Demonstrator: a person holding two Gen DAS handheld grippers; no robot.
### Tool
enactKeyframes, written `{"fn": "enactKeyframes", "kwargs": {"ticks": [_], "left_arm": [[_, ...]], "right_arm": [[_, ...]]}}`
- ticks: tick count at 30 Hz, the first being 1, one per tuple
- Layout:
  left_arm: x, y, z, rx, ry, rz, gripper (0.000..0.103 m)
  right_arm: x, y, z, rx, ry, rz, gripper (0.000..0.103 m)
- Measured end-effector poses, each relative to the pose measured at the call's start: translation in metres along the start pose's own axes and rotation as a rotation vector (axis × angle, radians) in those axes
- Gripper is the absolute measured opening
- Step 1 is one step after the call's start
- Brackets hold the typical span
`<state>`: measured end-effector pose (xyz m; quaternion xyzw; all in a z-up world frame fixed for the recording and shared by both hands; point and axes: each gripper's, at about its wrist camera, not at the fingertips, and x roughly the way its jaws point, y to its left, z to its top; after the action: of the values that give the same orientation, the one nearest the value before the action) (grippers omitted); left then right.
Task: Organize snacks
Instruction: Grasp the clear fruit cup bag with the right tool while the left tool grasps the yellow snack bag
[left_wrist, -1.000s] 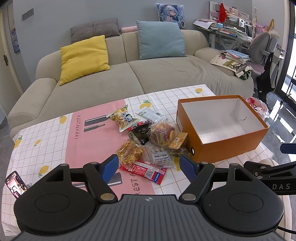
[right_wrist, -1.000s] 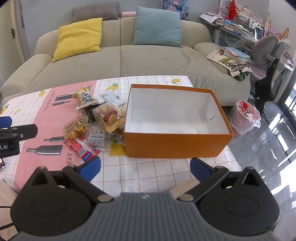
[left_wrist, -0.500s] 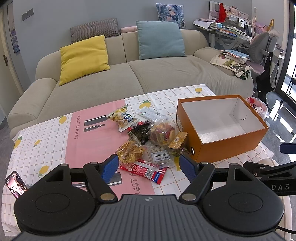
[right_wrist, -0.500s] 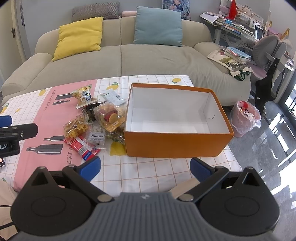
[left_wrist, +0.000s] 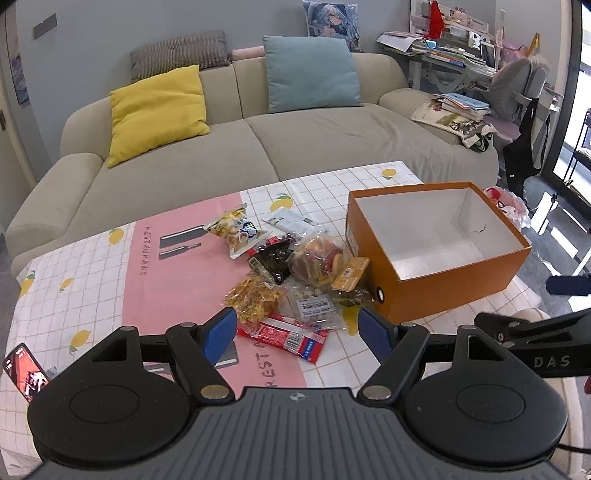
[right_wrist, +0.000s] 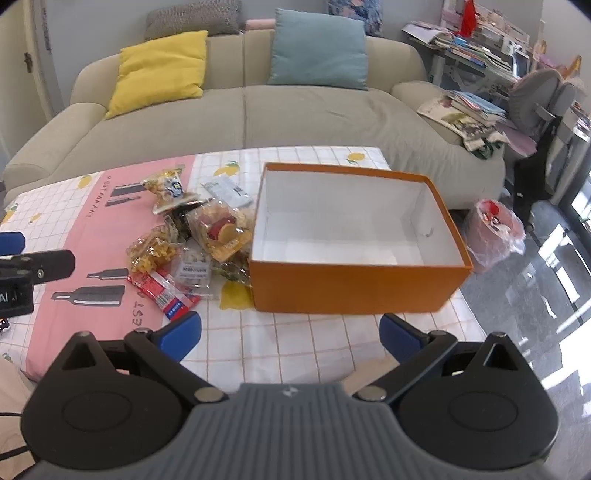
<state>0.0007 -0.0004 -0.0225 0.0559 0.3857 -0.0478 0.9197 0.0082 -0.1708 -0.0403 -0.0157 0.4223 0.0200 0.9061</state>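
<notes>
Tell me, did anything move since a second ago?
Only a little. The right gripper crept forward, so the orange box and the snack pile look a bit bigger in its view. Nothing was picked up or dropped. The left gripper stayed put, both pairs of fingers are still open and empty, and the box is still empty beside the snacks.

Table (left_wrist: 92, 266) (checked cloth): snack packets (left_wrist: 288, 280), orange box (left_wrist: 454, 291), phone (left_wrist: 26, 369).
</notes>
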Motion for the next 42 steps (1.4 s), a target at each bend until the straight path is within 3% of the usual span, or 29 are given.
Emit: {"fn": "enactKeyframes", "kwargs": {"ticks": [6,10,13,18,23,28,36,42], "left_arm": [[0.013,0.026,0.000,-0.047,0.024,-0.002,0.087],[0.024,0.045,-0.003,-0.091,0.043,0.000,0.082],[0.035,0.057,-0.006,-0.106,0.067,0.011,0.077],[0.053,0.068,-0.008,-0.096,0.083,-0.026,0.080],[0.073,0.078,0.001,-0.099,0.060,-0.028,0.090],[0.103,0.092,0.012,-0.107,0.062,-0.059,0.091],[0.150,0.098,0.012,0.024,0.053,-0.170,0.091],[0.177,0.102,0.006,0.057,0.079,-0.230,0.091]], "right_arm": [[0.006,0.001,-0.002,-0.014,-0.151,0.099,0.100],[0.023,0.013,0.007,-0.063,-0.149,0.139,0.100],[0.036,0.028,0.011,-0.114,-0.154,0.179,0.088],[0.064,0.053,0.021,-0.197,-0.132,0.213,0.074],[0.092,0.069,0.038,-0.257,-0.112,0.240,0.074],[0.120,0.085,0.059,-0.383,-0.108,0.240,0.082],[0.181,0.105,0.095,-0.529,-0.013,0.232,0.082],[0.221,0.115,0.109,-0.625,0.062,0.248,0.082]]}}
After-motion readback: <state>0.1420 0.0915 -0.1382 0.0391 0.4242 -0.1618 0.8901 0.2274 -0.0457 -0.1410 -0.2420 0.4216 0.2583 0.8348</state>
